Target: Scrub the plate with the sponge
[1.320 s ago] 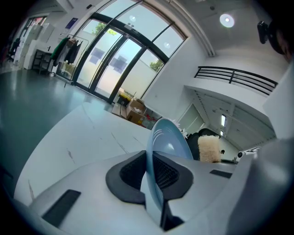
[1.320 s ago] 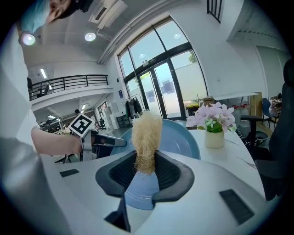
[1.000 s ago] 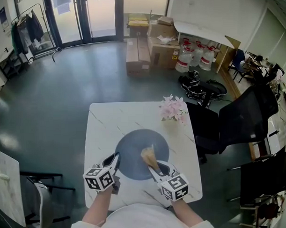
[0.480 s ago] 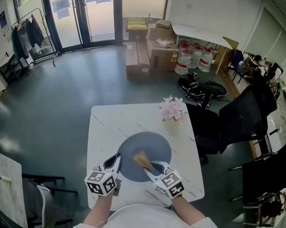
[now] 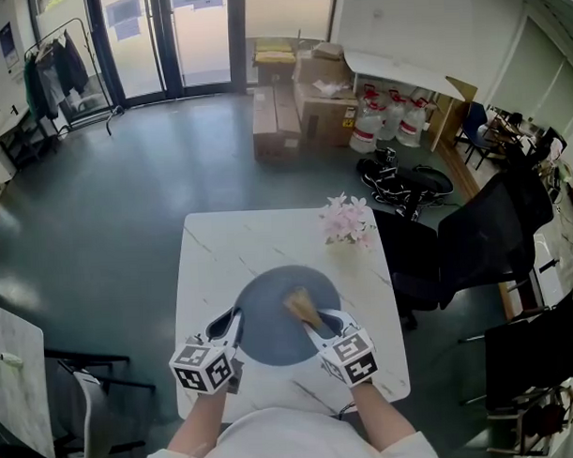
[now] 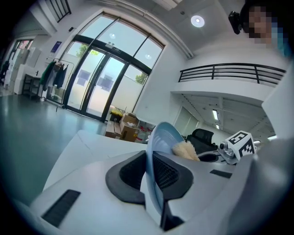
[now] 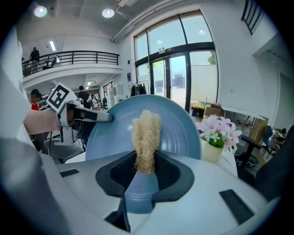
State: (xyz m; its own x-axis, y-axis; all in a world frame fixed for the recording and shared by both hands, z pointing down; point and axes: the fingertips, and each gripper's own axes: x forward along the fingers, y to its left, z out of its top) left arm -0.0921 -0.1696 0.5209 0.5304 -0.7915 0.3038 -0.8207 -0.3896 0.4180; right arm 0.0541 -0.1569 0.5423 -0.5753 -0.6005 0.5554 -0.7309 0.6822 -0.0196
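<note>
"Where is the plate (image 5: 267, 335)?"

"Over the middle of the white worktop (image 5: 221, 244). My left tool (image 5: 231, 320) pinches its near-left rim, jaws pressed onto the thin blue edge. From my head it is only a round blue disc. The left gripper view shows it edge-on between the pads, tipped up rather than lying flat."

"And the sponge (image 5: 300, 307)?"

"A tan, fibrous wad clamped in my right tool (image 5: 315, 319), jaws closed on its lower end. The right gripper view shows its upper part lying against the plate's inner face, near the middle. From above I cannot tell touching from hovering."

"What else differs between the cameras?"

"The right gripper view puts the left tool at the plate's rim, and the pink flowers (image 7: 216, 131) in a small pot just past the plate's right edge. From the head view they stand at the worktop's far right corner. The left gripper view shows the sponge peeking past the plate, with the right tool's marker cube (image 6: 240, 143) beyond it."
</note>
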